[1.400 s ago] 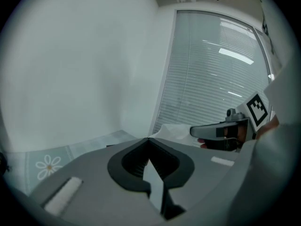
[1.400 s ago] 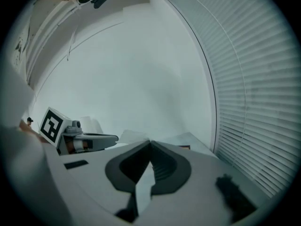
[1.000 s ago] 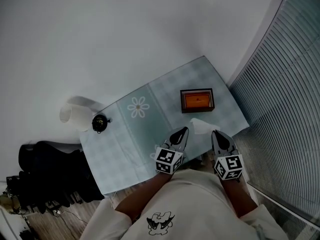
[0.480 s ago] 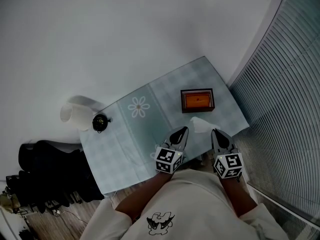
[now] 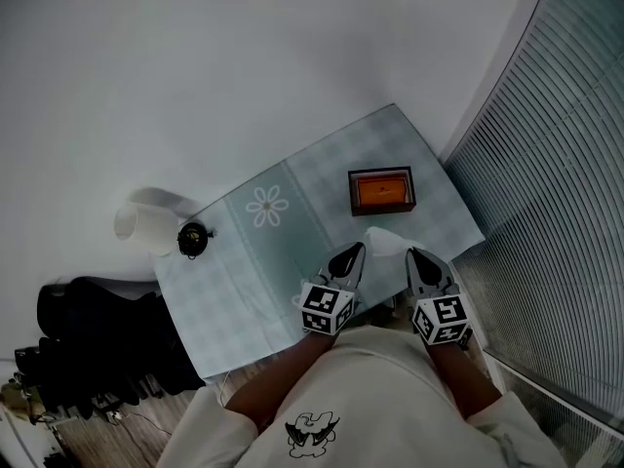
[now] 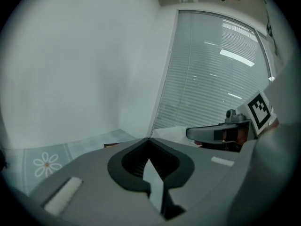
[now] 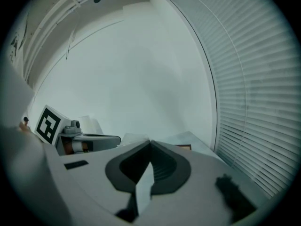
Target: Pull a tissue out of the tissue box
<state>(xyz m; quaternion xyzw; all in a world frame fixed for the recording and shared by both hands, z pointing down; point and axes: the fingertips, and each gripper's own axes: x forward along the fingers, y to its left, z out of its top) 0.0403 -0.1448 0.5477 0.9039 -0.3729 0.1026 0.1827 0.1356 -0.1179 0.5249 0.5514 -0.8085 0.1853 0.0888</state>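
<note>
The tissue box [image 5: 382, 191], dark brown with an orange top, stands on the pale checked tablecloth [image 5: 292, 252] towards its far right. A loose white tissue [image 5: 383, 241] lies on the cloth in front of the box, between the two gripper tips. My left gripper [image 5: 356, 251] is shut just left of the tissue. My right gripper [image 5: 414, 253] is shut at the tissue's right edge; no pinch on it shows. In the left gripper view the jaws [image 6: 149, 139] meet at a point, with the tissue [image 6: 171, 132] beyond them. The right gripper's jaws [image 7: 150, 141] are also together.
A small black round object [image 5: 193, 237] sits at the table's left corner beside a white rolled thing [image 5: 136, 220]. Dark bags [image 5: 97, 330] stand on the floor at the left. Window blinds [image 5: 556, 213] run along the right. The person's light-clothed body [image 5: 370, 408] is at the near table edge.
</note>
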